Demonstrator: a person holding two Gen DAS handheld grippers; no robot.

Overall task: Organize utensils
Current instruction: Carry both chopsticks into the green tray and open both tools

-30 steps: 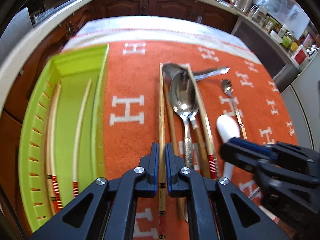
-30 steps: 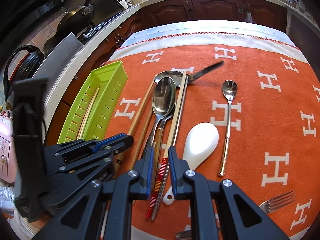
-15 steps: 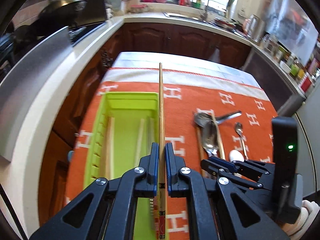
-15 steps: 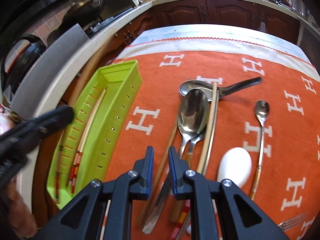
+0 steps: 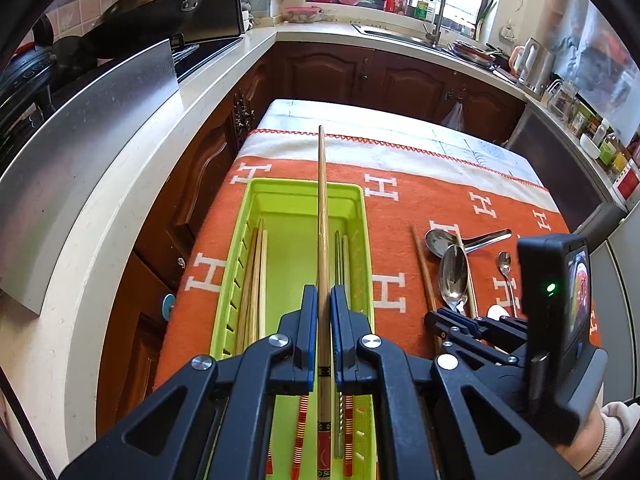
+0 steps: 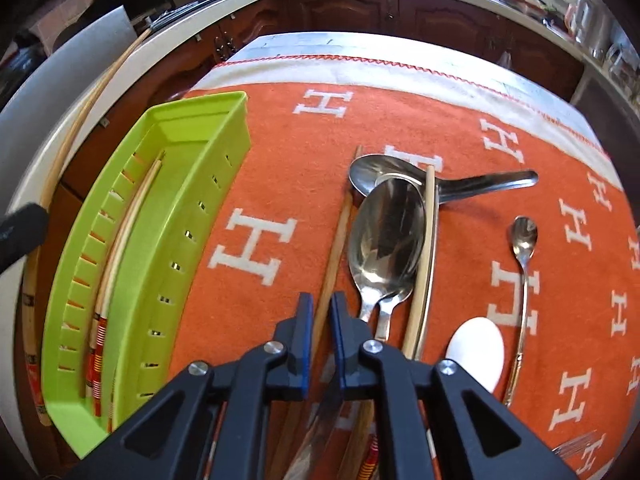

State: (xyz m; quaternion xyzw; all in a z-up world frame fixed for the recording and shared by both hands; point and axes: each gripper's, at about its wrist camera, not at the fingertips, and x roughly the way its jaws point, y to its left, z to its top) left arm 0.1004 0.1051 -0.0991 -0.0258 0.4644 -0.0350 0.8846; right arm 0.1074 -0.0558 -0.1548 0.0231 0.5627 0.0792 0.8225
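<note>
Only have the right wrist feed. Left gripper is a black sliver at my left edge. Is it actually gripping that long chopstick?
Observer: Yes. The left gripper is shut on the chopstick, gripping it near its banded end.
Operator: Where is it relative to the tray?
Observer: Lined up lengthwise over the middle of the green tray, with its tip past the far wall.
Operator: The tray's near wall blocks me. Anything lying on that side?
Observer: Two more chopsticks lie along that wall.

Orange blanket (image 6: 280,152) carries green tray (image 6: 208,120), spoons (image 6: 386,232), chopsticks (image 6: 338,236).
</note>
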